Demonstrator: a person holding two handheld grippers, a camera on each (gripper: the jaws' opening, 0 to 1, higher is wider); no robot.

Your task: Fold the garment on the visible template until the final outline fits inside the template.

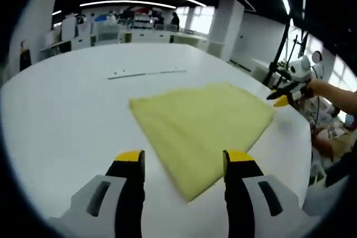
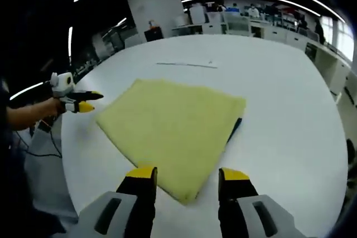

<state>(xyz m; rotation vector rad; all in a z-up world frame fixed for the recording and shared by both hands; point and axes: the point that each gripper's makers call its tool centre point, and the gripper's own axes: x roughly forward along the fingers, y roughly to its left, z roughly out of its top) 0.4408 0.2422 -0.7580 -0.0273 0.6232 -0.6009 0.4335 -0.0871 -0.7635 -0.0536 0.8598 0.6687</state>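
Both tools, left (image 1: 182,163) and right (image 2: 186,178), gape empty; the folded yellow garment (image 1: 203,124) lies flat on the white bench (image 1: 67,110) just ahead of each.

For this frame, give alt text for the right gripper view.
A folded yellow cloth lies flat on a white table, a dark strip peeking out at its right edge. The right gripper hovers open near its closest corner; the left gripper is at the far-left corner.

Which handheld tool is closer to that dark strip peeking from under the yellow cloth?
Right. The right tool hovers at the cloth corner beside the edge with the dark strip; the left tool is off the opposite side, across the cloth.
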